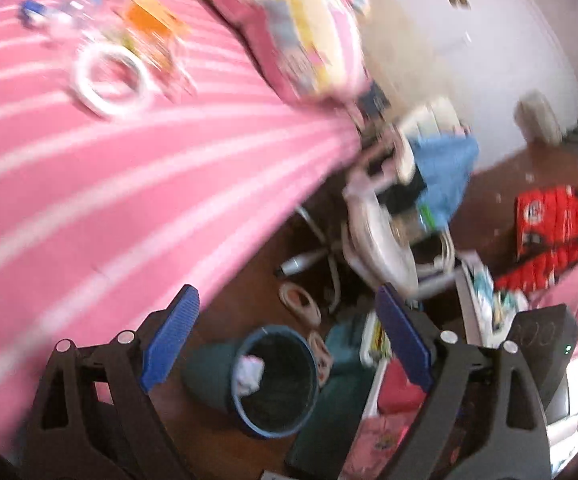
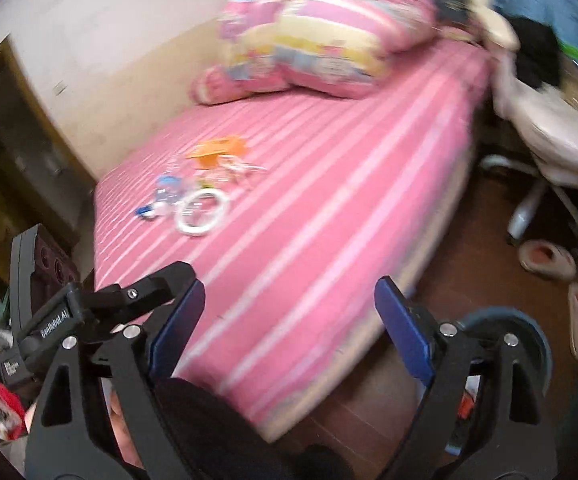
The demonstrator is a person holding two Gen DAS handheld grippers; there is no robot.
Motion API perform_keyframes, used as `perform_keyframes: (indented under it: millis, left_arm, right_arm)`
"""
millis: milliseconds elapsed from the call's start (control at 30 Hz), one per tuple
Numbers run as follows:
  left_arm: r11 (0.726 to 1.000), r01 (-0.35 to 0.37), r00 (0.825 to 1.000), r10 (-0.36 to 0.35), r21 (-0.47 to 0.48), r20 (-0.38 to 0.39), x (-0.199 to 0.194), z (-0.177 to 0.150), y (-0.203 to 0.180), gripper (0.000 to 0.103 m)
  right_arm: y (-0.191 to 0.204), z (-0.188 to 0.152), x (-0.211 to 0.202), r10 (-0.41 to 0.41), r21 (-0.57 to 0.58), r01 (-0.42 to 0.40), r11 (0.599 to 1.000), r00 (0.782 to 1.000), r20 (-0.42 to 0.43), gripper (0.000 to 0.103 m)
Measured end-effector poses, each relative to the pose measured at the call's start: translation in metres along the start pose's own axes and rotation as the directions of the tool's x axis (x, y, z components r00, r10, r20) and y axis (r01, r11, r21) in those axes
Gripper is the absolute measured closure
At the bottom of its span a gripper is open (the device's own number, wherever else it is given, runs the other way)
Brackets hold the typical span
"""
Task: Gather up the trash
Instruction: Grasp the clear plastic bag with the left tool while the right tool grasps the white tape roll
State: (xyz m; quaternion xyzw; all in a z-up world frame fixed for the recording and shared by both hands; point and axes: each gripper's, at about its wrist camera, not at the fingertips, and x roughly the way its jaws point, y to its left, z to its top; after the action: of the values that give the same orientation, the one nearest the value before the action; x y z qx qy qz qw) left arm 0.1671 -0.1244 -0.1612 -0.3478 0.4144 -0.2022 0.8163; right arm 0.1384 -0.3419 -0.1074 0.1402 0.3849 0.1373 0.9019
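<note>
Trash lies on the pink striped bed (image 2: 329,184): a white ring (image 2: 201,213), an orange wrapper (image 2: 217,148) and a blue-and-clear plastic piece (image 2: 165,196). They also show in the left wrist view: ring (image 1: 111,82), orange wrapper (image 1: 149,20), blue piece (image 1: 33,12). A dark bin with a blue rim (image 1: 277,380) stands on the floor beside the bed with crumpled white paper (image 1: 249,374) inside. My left gripper (image 1: 285,344) is open and empty above the bin. My right gripper (image 2: 285,320) is open and empty over the bed's near edge. Both views are blurred.
A colourful pillow (image 2: 321,36) lies at the bed's head. A white swivel chair (image 2: 549,128) with clothes stands beside the bed. Slippers (image 2: 547,258) lie on the brown floor. A red package (image 1: 549,224) and clutter sit on the right. The bin's rim (image 2: 529,332) shows behind my right finger.
</note>
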Motion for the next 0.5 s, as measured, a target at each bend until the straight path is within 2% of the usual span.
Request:
perform_keyframes:
  millis: [133, 267, 433, 500]
  left_arm:
    - [0.997, -0.052, 0.996, 0.055, -0.048, 0.075, -0.037, 0.043, 0.052, 0.016]
    - [0.99, -0.115, 0.985, 0.124, -0.078, 0.12, -0.052, 0.077, 0.099, 0.016]
    - [0.981, -0.17, 0.973, 0.182, -0.094, 0.141, -0.048, 0.126, 0.152, 0.016]
    - [0.972, -0.224, 0.965, 0.231, -0.069, 0.127, -0.034, 0.147, 0.171, 0.016]
  right_arm:
    - [0.051, 0.016, 0.037, 0.051, -0.085, -0.052, 0.995, 0.999, -0.015, 0.017]
    - [0.097, 0.026, 0.085, 0.082, -0.19, -0.088, 0.978, 0.996, -0.042, 0.017]
    - [0.142, 0.037, 0.153, 0.098, -0.318, -0.123, 0.94, 0.991, -0.094, 0.017]
    - [0.151, 0.04, 0.177, 0.099, -0.36, -0.134, 0.923, 0.989, -0.114, 0.017]
